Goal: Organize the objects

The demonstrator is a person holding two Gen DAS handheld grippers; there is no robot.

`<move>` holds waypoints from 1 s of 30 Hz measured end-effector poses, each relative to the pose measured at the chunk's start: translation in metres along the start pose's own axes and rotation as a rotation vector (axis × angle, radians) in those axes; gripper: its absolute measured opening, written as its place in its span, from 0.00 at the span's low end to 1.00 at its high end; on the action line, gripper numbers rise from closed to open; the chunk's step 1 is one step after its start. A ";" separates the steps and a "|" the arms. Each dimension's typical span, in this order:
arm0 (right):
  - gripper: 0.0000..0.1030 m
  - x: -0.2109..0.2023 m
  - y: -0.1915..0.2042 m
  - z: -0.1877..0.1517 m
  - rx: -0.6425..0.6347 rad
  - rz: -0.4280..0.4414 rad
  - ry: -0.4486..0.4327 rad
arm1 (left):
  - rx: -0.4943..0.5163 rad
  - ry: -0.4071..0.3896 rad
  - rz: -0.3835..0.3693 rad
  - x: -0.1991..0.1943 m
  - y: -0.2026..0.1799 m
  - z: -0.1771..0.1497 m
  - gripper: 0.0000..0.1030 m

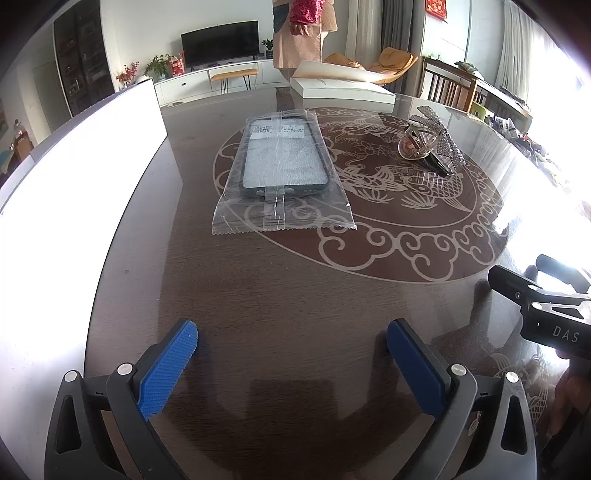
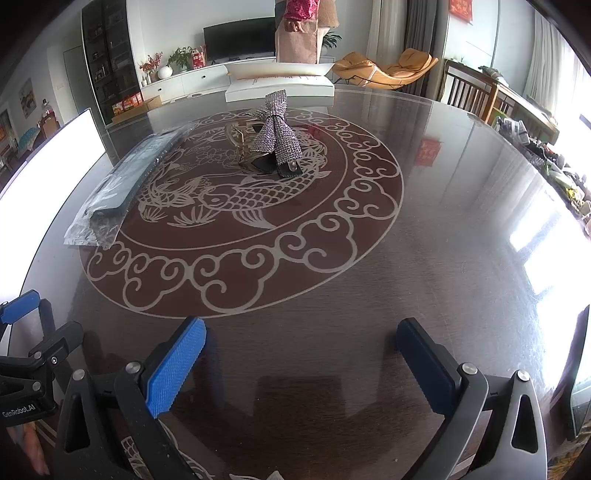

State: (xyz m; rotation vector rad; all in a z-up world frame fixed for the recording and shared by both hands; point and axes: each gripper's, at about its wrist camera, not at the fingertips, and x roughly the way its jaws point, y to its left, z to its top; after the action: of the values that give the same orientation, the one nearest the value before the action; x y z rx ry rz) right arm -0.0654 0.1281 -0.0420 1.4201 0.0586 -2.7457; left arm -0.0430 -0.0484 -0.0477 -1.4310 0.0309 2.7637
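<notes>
A dark phone case sealed in a clear plastic bag (image 1: 282,166) lies flat on the round dark table (image 1: 295,302), straight ahead of my left gripper (image 1: 291,343), which is open and holds nothing. To its right sits a sparkly rhinestone bow hair clip (image 1: 439,142) on top of a small gold ring-shaped item (image 1: 408,147). From the right wrist view the bow clip (image 2: 275,133) is ahead near the table's centre and the bagged case (image 2: 122,184) lies to the left. My right gripper (image 2: 301,343) is open and empty, well short of both.
A bright white panel (image 1: 81,192) stands along the table's left side. A white open box (image 2: 280,86) rests at the far edge, with a person (image 2: 301,29) standing behind it. Wooden chairs (image 2: 469,94) and a cluttered sideboard are at right.
</notes>
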 end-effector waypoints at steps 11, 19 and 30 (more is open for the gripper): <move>1.00 0.000 0.000 0.000 0.000 0.000 0.000 | 0.002 0.004 -0.008 0.002 0.001 0.002 1.00; 1.00 0.000 0.000 0.000 0.000 0.000 0.000 | -0.097 -0.028 -0.085 -0.009 0.019 0.064 1.00; 1.00 0.000 0.000 0.000 0.000 0.000 0.000 | 0.055 0.102 -0.029 0.074 0.001 0.153 1.00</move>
State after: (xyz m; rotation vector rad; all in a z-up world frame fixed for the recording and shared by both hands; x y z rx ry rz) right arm -0.0656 0.1280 -0.0423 1.4196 0.0586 -2.7454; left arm -0.2106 -0.0433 -0.0195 -1.5442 0.0868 2.6426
